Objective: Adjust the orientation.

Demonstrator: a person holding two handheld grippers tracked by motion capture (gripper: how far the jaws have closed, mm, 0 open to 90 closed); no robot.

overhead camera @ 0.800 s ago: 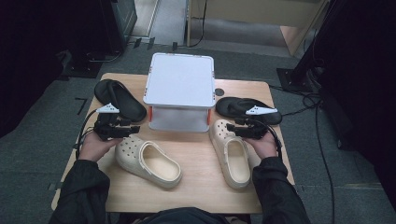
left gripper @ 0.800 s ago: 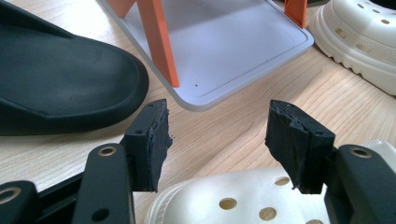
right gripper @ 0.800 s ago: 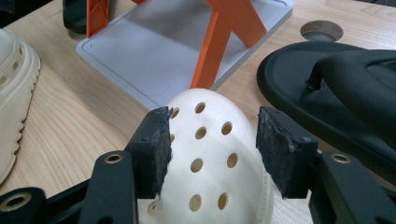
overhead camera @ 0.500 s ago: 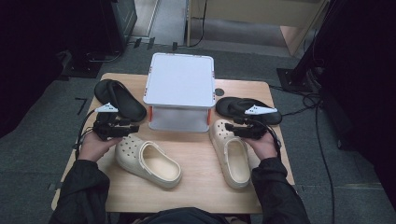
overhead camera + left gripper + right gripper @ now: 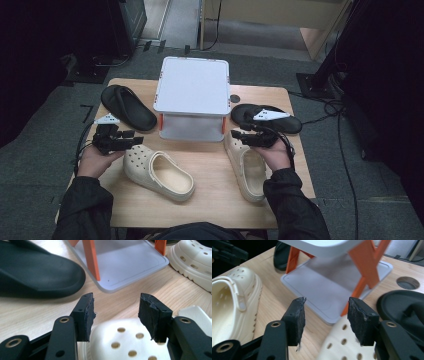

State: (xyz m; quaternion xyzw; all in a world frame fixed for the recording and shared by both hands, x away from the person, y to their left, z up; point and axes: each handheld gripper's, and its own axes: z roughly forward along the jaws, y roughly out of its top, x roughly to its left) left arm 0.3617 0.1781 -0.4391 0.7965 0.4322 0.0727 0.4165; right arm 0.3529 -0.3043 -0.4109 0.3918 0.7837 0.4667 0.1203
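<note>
Two cream perforated clogs lie near the counter's front edge, the left clog (image 5: 159, 171) toward the left, the right clog (image 5: 248, 165) toward the right. Left gripper (image 5: 131, 143) and right gripper (image 5: 241, 137) hover over their toes, jaws wide, holding nothing.

A grey rack (image 5: 192, 95) with orange legs stands mid-surface (image 5: 210, 205); one black sandal (image 5: 127, 107) lies to its left, another (image 5: 267, 119) to its right
</note>
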